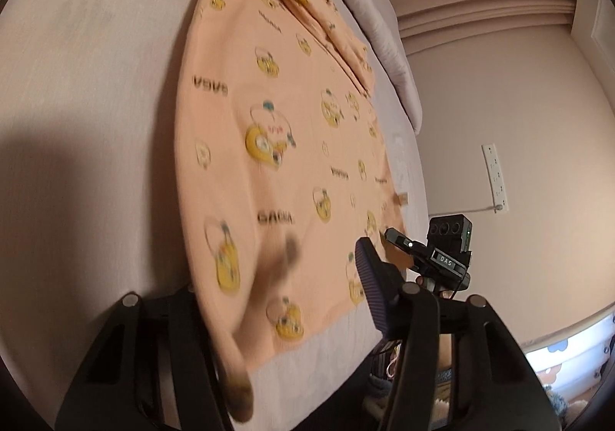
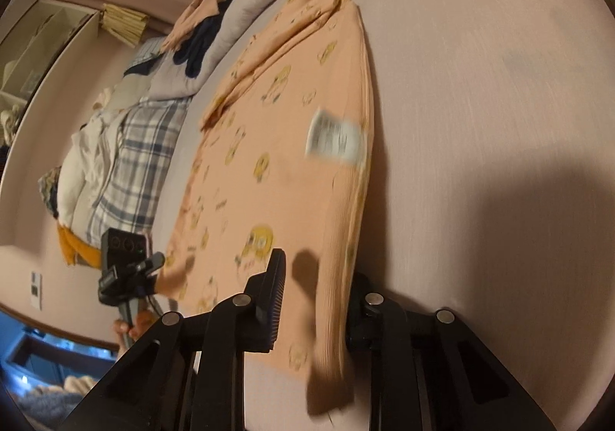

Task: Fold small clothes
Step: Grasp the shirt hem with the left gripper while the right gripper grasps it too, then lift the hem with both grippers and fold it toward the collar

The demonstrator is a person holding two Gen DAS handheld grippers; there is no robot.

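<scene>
Peach baby top (image 1: 292,146) spread flat across pale pink bedsheet (image 1: 96,92), printed with yellow cartoon ducks and repeated "GAGA" lettering; white care label (image 2: 335,137) blurred, unreadable. Near hem corner pinched in left gripper (image 1: 284,277); opposite near edge clamped in right gripper (image 2: 315,300), draping down.

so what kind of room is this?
Most likely a bedroom: the orange printed garment lies on a bed sheet, with a pillow beyond it and piled clothes along the bedside.
</scene>
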